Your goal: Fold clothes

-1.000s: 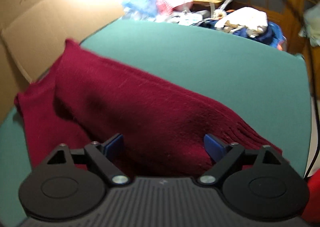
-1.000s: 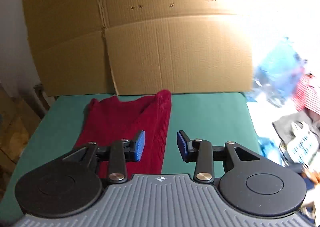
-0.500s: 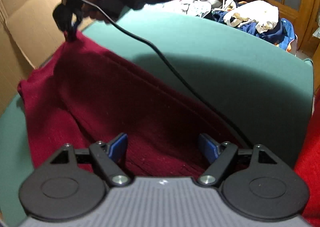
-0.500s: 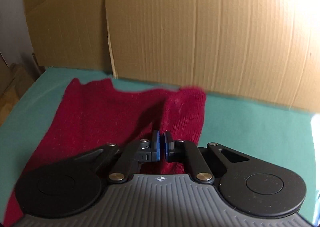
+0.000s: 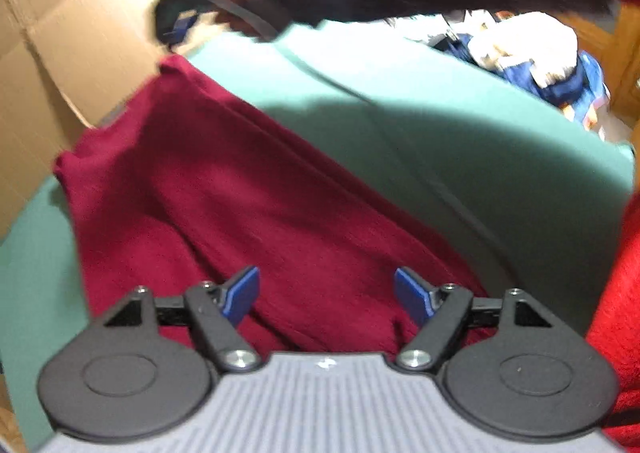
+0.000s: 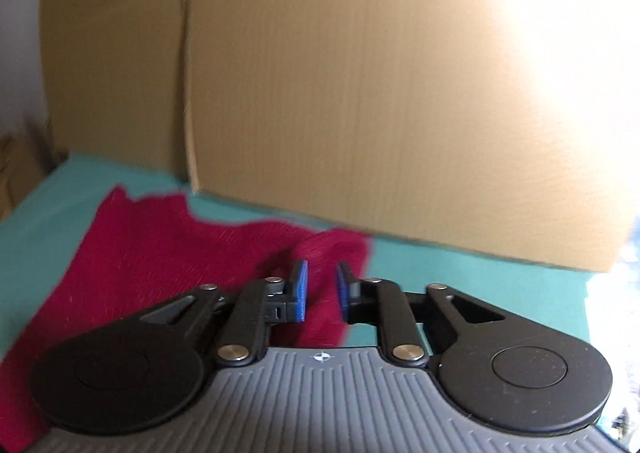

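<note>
- Dark red knit: the sweater (image 5: 248, 189) lies flat on the green table (image 5: 460, 141), partly folded, with one layer doubled over along its length.
- Its long axis runs from the near edge of the table, under the left gripper (image 5: 326, 299), away toward the cardboard (image 6: 360, 93) standing at the far side.
- Left gripper: its fingers (image 5: 240, 295) are spread wide, holding nothing, hovering just above the near end of the sweater. Whether the pads touch the knit cannot be told.
- Right gripper (image 6: 322, 291): its fingers (image 6: 301, 289) stand slightly parted, with a narrow gap between the blue pads. No cloth is pinched in that gap; the far corner of the sweater (image 6: 332, 249) lies just ahead of and below the tips.
- In the left wrist view the right gripper (image 5: 180, 23) appears blurred above the far corner, close to it but apart from it.
- Judgement: the two ends of the long axis are split between the hands, near end to the left, far corner to the right. The right is the nearer to the far corner.
- Judgement: a fold of far end over near end would call for the right fingers to come down on that corner and close.
- Risk, as judged: a shallow bite may catch only the top layer and open the lengthwise fold.
</note>
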`<state>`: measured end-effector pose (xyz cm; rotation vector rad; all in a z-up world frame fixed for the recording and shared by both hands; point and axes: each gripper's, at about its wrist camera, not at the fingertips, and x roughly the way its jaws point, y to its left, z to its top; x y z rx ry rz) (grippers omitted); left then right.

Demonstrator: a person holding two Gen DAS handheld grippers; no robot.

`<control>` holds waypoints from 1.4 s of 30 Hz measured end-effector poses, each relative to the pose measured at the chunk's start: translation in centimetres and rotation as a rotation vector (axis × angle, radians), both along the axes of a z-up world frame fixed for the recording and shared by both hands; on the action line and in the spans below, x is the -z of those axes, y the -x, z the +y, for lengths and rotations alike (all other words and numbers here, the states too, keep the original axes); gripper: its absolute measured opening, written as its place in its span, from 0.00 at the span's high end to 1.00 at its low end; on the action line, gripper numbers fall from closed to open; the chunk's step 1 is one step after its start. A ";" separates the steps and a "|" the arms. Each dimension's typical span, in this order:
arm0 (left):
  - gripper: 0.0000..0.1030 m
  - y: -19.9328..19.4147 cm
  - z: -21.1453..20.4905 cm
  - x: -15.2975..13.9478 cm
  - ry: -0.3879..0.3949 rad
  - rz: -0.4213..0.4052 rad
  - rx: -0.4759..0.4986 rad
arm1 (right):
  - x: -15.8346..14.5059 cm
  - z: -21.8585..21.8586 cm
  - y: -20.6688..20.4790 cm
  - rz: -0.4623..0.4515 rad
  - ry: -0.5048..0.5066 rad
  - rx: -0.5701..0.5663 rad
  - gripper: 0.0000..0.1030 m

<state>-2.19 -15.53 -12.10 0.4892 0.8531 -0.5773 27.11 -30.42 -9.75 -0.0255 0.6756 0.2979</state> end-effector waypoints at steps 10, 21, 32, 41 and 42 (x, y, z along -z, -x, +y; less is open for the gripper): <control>0.44 -12.7 0.2 2.0 0.013 -0.180 -0.172 | 0.4 -0.1 3.7 0.161 -0.143 -0.214 0.76; 0.37 -16.5 2.4 3.1 0.116 -0.127 -0.201 | 1.5 0.6 2.5 0.129 -0.122 -0.070 0.70; 0.28 -17.7 3.0 4.2 0.159 -0.107 -0.193 | 1.3 -1.1 2.2 0.133 -0.208 -0.024 0.71; 0.26 -17.4 2.4 3.7 0.153 -0.112 -0.180 | 0.9 -0.9 2.9 0.099 -0.254 -0.081 0.96; 0.26 -17.2 2.3 3.5 0.156 -0.116 -0.176 | 0.4 -0.7 3.4 0.068 -0.242 -0.088 0.96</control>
